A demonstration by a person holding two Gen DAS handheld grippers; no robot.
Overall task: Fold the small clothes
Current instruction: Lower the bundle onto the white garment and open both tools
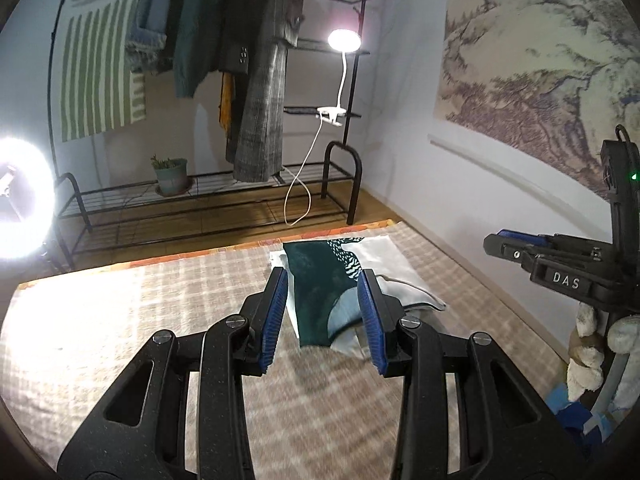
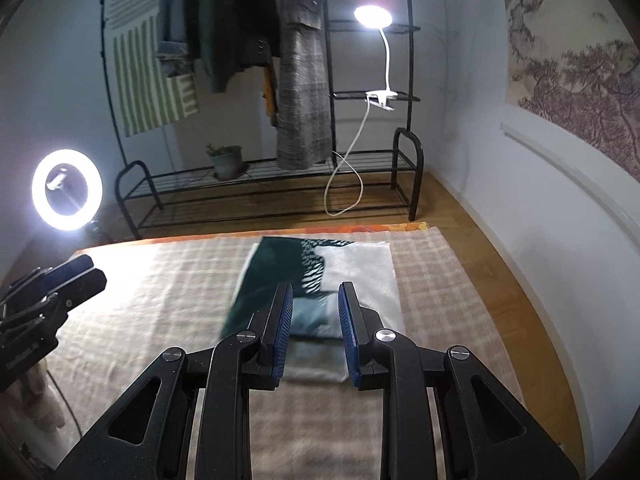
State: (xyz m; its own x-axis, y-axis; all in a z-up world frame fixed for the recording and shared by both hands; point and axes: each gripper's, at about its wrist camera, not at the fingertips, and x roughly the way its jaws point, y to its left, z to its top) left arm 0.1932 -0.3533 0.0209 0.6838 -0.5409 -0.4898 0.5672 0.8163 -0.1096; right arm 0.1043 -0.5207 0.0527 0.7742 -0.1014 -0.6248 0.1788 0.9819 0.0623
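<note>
A small garment (image 1: 320, 284), dark green with a white patterned patch and a white part, lies folded flat on the beige checked cloth (image 1: 140, 320). It also shows in the right wrist view (image 2: 280, 276). My left gripper (image 1: 322, 316) is open and empty, held above the garment's near edge. My right gripper (image 2: 314, 332) is open and empty, held above the garment's near end. The right gripper also shows at the right edge of the left wrist view (image 1: 560, 264). The left gripper shows at the left edge of the right wrist view (image 2: 52, 292).
A black clothes rack (image 2: 360, 184) with hanging clothes, a potted plant (image 2: 226, 160) and a clip lamp (image 2: 374, 16) stands beyond the cloth. A ring light (image 2: 66, 188) glows at the left. The wall (image 2: 540, 200) runs along the right.
</note>
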